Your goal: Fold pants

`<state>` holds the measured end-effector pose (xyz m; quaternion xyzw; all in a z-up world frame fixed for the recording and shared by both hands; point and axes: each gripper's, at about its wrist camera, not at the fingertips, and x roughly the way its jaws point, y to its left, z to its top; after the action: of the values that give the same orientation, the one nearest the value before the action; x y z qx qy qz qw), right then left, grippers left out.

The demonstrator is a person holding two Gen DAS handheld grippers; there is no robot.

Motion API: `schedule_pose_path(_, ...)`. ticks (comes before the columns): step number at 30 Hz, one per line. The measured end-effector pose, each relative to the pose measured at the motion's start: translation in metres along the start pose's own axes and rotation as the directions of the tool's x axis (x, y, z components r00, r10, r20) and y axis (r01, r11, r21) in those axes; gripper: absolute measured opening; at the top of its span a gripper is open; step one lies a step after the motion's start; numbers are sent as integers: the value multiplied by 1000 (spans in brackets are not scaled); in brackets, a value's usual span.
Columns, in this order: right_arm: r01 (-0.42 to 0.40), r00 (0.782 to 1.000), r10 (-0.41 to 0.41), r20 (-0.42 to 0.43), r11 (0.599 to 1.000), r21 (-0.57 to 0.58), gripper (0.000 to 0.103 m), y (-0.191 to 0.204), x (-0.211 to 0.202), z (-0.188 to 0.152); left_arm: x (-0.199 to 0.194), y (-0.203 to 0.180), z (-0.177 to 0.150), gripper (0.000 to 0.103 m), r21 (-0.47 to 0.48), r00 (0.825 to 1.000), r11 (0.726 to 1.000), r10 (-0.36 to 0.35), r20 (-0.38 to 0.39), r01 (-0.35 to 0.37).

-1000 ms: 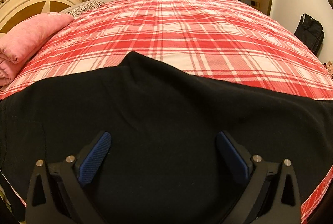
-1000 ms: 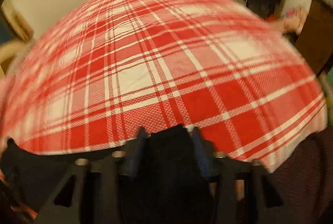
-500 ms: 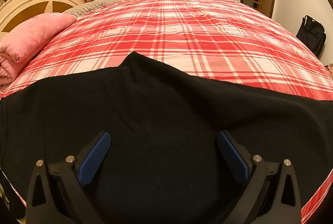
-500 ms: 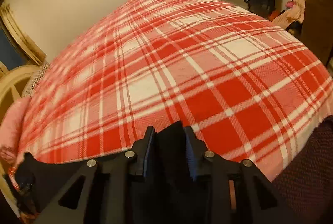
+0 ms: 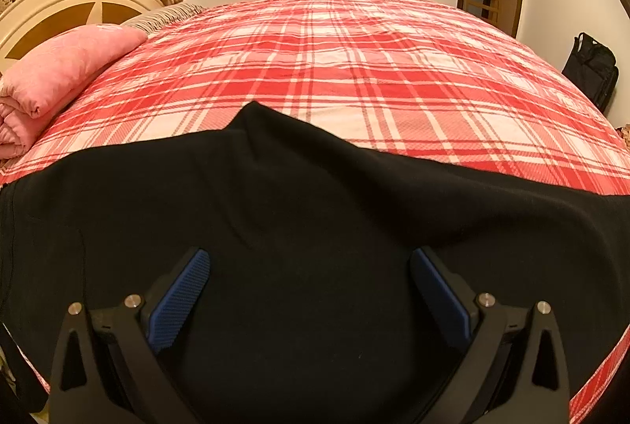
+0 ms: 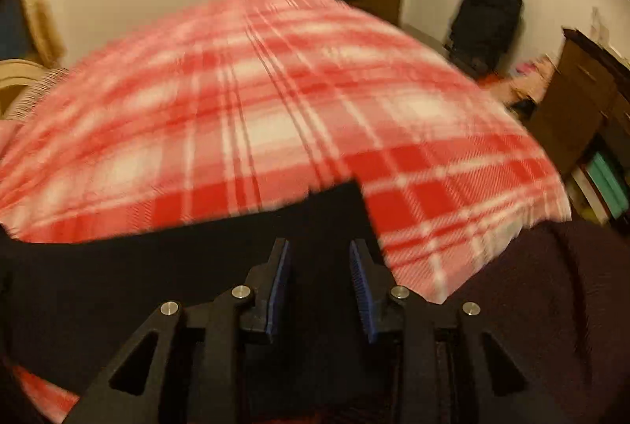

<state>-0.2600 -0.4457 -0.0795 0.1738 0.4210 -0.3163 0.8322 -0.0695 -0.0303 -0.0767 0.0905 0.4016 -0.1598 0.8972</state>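
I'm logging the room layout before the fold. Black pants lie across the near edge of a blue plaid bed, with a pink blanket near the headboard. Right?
Not quite: the bed cover is red and white plaid, not blue, as the left wrist view shows. The black pants do lie across its near edge, and the pink blanket sits near the headboard.

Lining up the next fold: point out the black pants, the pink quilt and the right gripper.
black pants point(image 5: 299, 211), left wrist view, on the middle of the spread fabric.
pink quilt point(image 5: 59, 69), left wrist view, on its top fold.
right gripper point(image 6: 319, 254), right wrist view, midway between its blue fingertips.
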Motion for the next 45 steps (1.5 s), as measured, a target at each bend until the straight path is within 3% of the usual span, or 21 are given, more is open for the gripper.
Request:
schedule_pose_path(7,88,996,-86,-18,992,90,39,8,5,-2,0,0,-1,103,3,1000,1000,2,0,-2)
schedule_pose_path(10,25,997,-35,73,992,123,39,22,-23,-12,-1,1,-2,103,4,1000,1000,-3,2,3)
schedule_pose_path(15,-35,990,35,136,999,-4,40,72,-39,-27,-1,1,-1,103,11,1000,1000,-6,-4,6)
schedule_pose_path(18,-72,989,68,135,997,25,42,58,-35,-22,-1,1,1,103,12,1000,1000,-8,-14,8)
schedule_pose_path(20,-98,988,87,125,992,86,52,35,-31,-19,-1,1,1,103,11,1000,1000,-7,-17,7)
schedule_pose_path(22,-68,991,52,124,988,135,59,5,-28,-13,-1,1,0,103,13,1000,1000,-6,-17,6)
schedule_pose_path(25,9,996,-22,85,990,143,60,-32,-23,-4,-4,2,1,103,16,1000,1000,-9,-25,9)
schedule_pose_path(30,3,1000,0,-24,993,122,60,-65,-3,6,-17,4,1,103,18,1000,1000,1,11,-1)
schedule_pose_path(36,-68,992,76,-98,994,84,60,-63,21,10,-28,0,7,103,26,999,1000,0,40,-1)
schedule_pose_path(41,-92,988,102,-113,992,87,63,-62,26,12,-28,-5,7,103,41,999,999,5,34,-7)
schedule_pose_path(45,-168,972,172,-162,985,40,64,-58,27,9,-29,-6,7,103,41,999,999,-2,33,0)
